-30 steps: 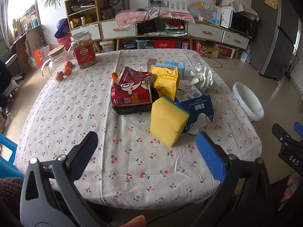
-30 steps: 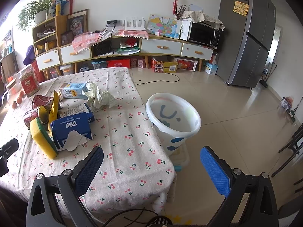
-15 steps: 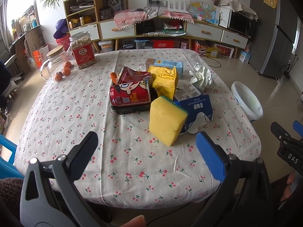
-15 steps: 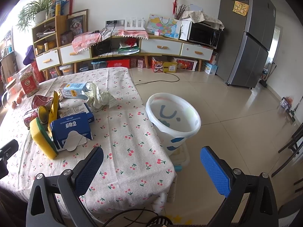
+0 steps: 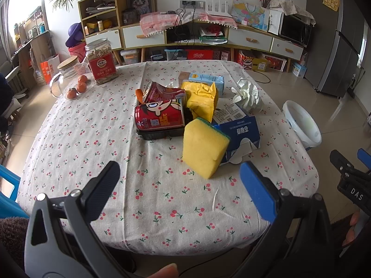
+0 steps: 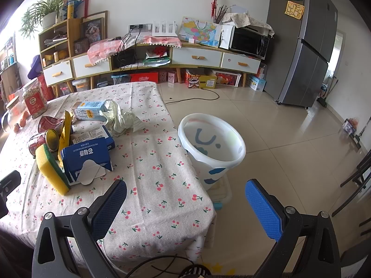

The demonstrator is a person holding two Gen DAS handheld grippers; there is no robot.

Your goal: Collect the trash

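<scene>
While both wait spread and empty, left hand-held gripper (image 5: 178, 180) faces mid-frame sponge (image 5: 204, 147); right hand-held gripper (image 6: 185, 199) faces bin (image 6: 212, 143).

I count two red cans (image 5: 160, 118), one sponge (image 5: 204, 148), two cartons (image 5: 236, 134), one yellow wrapper (image 5: 201, 99), one crumpled tissue (image 5: 247, 95), three oranges (image 5: 77, 88), two jars (image 5: 100, 61), one bin (image 6: 212, 146).

The left wrist view looks from the near edge across the bench (image 5: 69, 125) toward the cabinets. The right wrist view sits at the bench's right corner, facing the bin (image 6: 212, 148). Both share the sponge (image 5: 204, 148) and cluttered bench.
</scene>
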